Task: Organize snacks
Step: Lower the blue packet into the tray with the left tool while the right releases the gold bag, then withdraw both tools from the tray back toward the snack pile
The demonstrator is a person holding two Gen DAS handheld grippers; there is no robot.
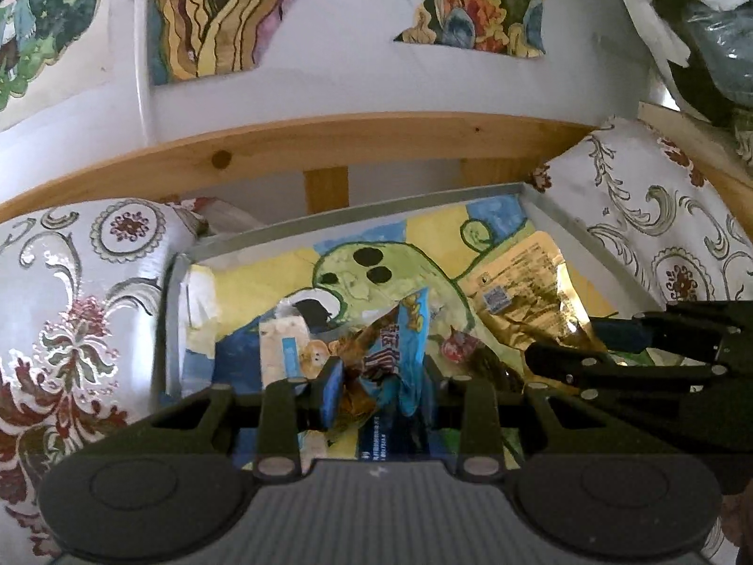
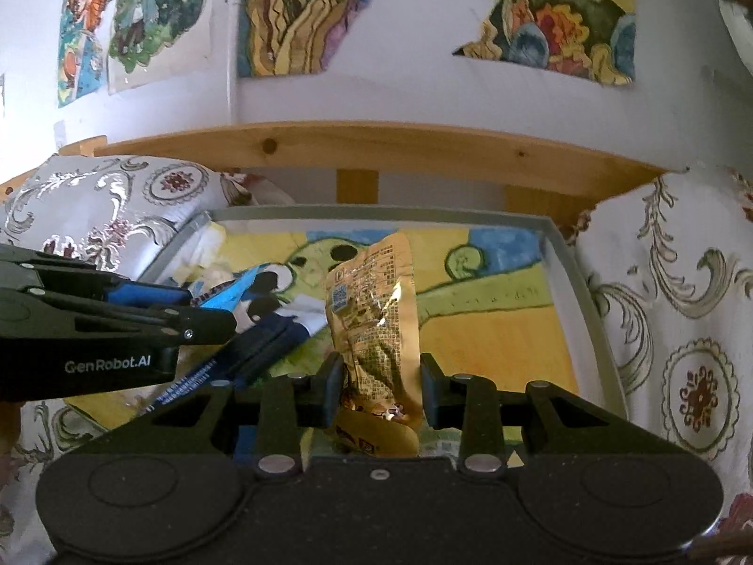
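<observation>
My left gripper (image 1: 382,376) is shut on a crumpled blue snack packet (image 1: 409,329) and holds it over a grey-rimmed tray (image 1: 376,209) whose floor is painted with a green dinosaur. My right gripper (image 2: 382,372) is shut on a gold foil packet (image 2: 372,301) that stands upright over the same tray (image 2: 376,212). The two grippers are side by side. The right gripper (image 1: 564,343) and its gold packet (image 1: 522,282) show at the right of the left wrist view. In the right wrist view the left gripper (image 2: 212,308) and its blue packet (image 2: 226,294) come in from the left.
Other snacks lie in the tray: a pale packet (image 1: 282,343), a small red one (image 1: 454,346) and a dark blue packet (image 2: 263,348). Floral-patterned cloth (image 2: 682,329) flanks the tray on both sides. A wooden rail (image 2: 376,141) and a wall with paintings stand behind.
</observation>
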